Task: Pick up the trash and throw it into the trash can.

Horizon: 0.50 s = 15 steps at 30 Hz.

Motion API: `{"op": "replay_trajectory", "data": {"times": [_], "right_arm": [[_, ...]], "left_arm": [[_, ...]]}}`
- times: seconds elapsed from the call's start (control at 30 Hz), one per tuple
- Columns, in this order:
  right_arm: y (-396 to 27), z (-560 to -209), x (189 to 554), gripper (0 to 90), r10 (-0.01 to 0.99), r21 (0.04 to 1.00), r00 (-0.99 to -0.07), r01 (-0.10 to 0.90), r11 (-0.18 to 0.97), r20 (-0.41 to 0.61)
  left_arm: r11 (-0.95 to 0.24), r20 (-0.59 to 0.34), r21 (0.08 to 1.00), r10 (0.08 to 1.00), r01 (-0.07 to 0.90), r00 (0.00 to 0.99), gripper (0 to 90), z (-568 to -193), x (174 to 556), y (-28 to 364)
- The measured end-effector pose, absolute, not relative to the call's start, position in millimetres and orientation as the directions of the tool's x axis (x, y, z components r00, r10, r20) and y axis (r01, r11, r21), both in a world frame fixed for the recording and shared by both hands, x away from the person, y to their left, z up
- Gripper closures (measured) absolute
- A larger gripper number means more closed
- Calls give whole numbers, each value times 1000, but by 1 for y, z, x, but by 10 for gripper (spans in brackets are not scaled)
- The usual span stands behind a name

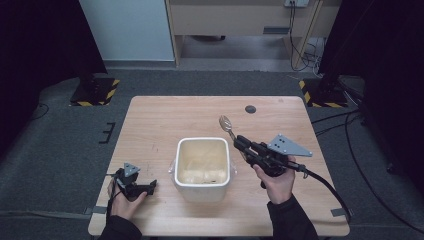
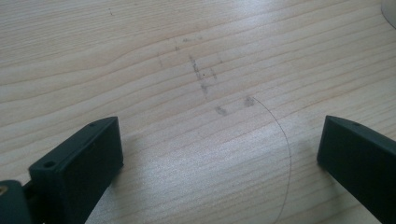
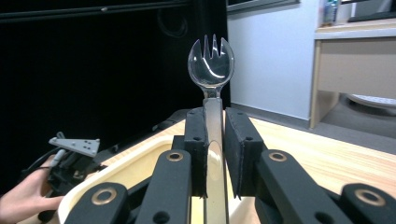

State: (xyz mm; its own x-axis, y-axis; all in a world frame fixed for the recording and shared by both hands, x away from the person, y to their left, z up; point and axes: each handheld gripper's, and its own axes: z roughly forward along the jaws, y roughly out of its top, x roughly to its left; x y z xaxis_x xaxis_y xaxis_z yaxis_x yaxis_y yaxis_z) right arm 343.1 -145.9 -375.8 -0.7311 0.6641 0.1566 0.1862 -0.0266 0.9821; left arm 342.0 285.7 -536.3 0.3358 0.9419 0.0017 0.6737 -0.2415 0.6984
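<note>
Right gripper (image 1: 240,142) angles up beside the white tub (image 1: 202,192), jaws pinched tight on the spork (image 3: 211,70); left gripper (image 1: 151,186) rests low left of it, jaws spread wide.

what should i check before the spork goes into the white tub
1. Grip: right gripper shut on the clear spork by its handle: ok.
2. Alignment: spork runs straight out along the jaws in the right gripper view: ok.
3. Position: spork head sits beyond the tub's far right corner, not over the opening: not ok.
4. White tub upright, open at the top: ok.
5. Contents: pale lumps at the tub's bottom, what they are: cannot tell.
6. Left gripper open, low over the table, left of the tub, not holding it: ok.
</note>
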Motion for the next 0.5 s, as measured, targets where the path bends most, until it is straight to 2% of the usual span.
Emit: {"op": "replay_trajectory", "data": {"times": [0.33,0.5], "right_arm": [[-123,-381,345,796,623,981,-768,196,5,150],[-114,-388,346,796,599,974,-780,228,4,180]], "left_arm": [[-242,2,698,942,674,336,0,-536,342,286],[-242,1,698,941,674,337,0,-536,342,285]]}}
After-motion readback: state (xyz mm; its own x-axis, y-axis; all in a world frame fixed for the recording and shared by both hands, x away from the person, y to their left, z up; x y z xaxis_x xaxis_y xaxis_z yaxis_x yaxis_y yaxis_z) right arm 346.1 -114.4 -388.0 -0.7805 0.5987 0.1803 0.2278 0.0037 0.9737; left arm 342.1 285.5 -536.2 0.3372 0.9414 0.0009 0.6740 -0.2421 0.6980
